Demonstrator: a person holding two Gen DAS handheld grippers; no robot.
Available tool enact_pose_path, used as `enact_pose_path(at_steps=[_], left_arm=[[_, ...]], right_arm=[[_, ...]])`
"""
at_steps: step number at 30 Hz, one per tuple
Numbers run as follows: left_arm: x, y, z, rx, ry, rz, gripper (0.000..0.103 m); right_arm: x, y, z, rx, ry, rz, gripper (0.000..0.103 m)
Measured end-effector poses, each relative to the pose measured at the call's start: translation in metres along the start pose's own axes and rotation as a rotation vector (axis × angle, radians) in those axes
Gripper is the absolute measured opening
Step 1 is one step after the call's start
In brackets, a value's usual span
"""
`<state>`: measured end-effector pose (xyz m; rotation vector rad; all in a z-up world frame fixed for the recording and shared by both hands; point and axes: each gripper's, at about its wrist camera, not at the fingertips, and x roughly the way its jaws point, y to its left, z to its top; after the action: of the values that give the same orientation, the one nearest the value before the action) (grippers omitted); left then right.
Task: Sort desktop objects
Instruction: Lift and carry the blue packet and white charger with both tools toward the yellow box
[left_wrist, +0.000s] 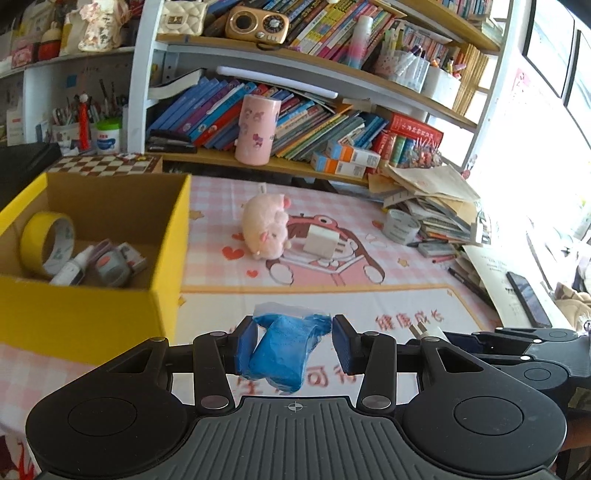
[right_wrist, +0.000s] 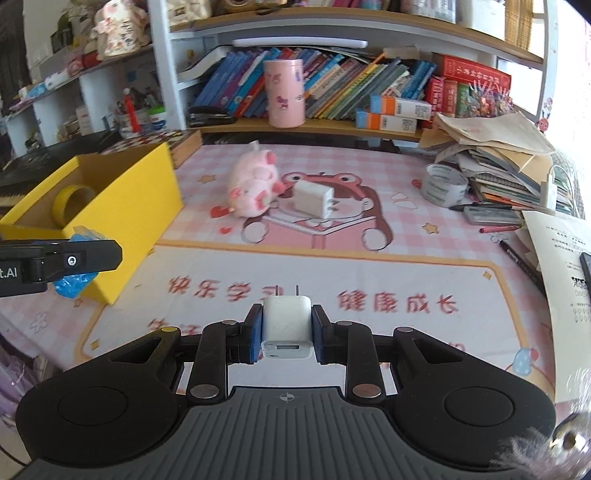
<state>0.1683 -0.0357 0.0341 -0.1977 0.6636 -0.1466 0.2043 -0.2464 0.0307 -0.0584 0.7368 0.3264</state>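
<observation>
Nearest my lens in the left view, the left tool (left_wrist: 294, 347) is closed partway on a blue plastic-wrapped packet (left_wrist: 284, 350), its pads pressing both sides. In the right view the right tool (right_wrist: 287, 334) is clamped tight on a white charger plug (right_wrist: 286, 325), prongs pointing away from me.

Ahead of both, the pink desk mat (right_wrist: 332, 258) lies bare across mid-frame. It is hemmed at the left by the yellow cardboard box (left_wrist: 92, 314) and at the right by a paper stack (right_wrist: 498, 162).

Only the left view looks into the box: a yellow tape roll (left_wrist: 46, 240), a small white bottle (left_wrist: 72, 267) and a grey item I cannot identify. The right view shows just the roll.

Mid-desk, a pink plush pig (right_wrist: 253, 184) touches a second white charger (right_wrist: 314, 199); a grey tape roll (right_wrist: 443, 184) sits right, beside the papers.
</observation>
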Motion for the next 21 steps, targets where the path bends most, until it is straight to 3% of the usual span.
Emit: enact_pose_path(at_steps=[14,21], left_arm=[[-0.049,0.039,-0.036,0.009,0.030,-0.030,0.043],[-0.070,0.060,-0.056,0.016,0.059,0.002,0.043]], right_arm=[[-0.031,0.066,-0.041,-0.006,0.032,-0.014,0.024],[-0.042,0.102,-0.064,-0.026,0.064,0.009,0.024]])
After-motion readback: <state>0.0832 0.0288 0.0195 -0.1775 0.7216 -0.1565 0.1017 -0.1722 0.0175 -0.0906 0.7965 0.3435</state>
